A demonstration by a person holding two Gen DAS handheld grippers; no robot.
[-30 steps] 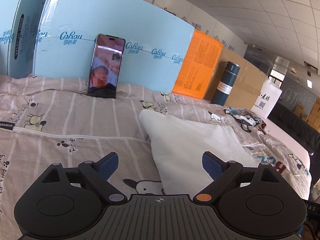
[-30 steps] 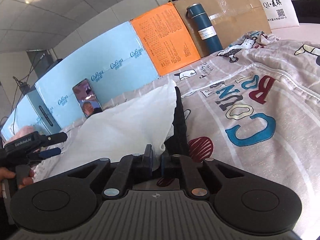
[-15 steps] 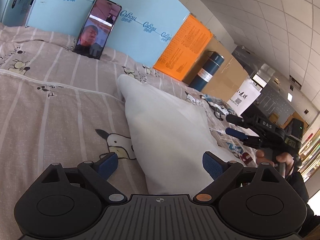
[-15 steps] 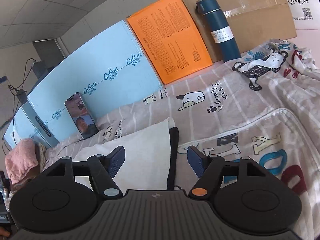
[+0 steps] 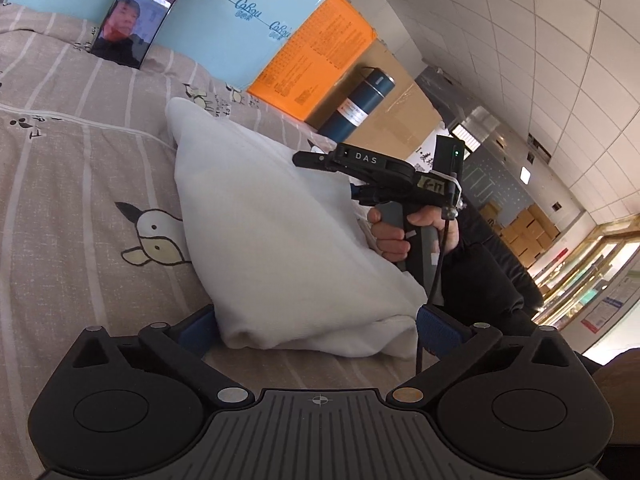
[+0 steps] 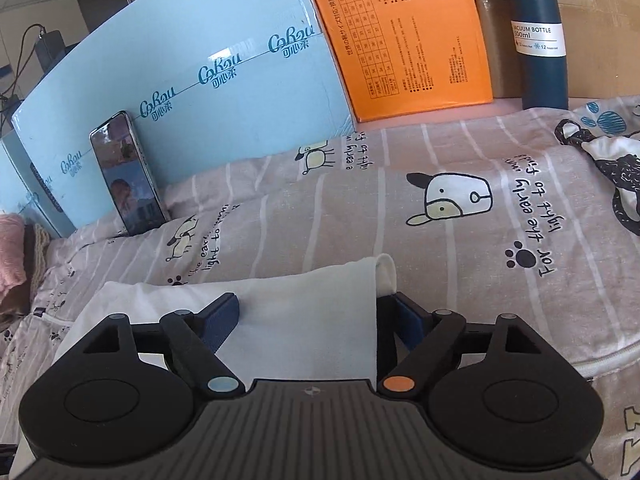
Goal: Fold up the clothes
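Observation:
A folded white garment (image 5: 280, 232) lies on the patterned bedsheet (image 5: 80, 184). My left gripper (image 5: 316, 330) is open, its blue pads on either side of the garment's near folded end. My right gripper (image 6: 316, 322) is open over the garment (image 6: 304, 312), one pad above the white cloth and the other beside its right folded edge. In the left wrist view the right gripper (image 5: 320, 160) shows beyond the garment, held by a hand.
A phone (image 5: 140, 12) leans on light blue boxes (image 6: 192, 64) at the back. An orange box (image 6: 404, 32), a dark blue vacuum bottle (image 6: 536, 40) and a cardboard box stand behind. A black-and-white cloth (image 6: 600, 172) lies at right, a pink cloth (image 6: 10, 256) at left.
My right gripper let go of the garment, opened and moved forward over it. My left gripper moved in to the garment's near end, staying open.

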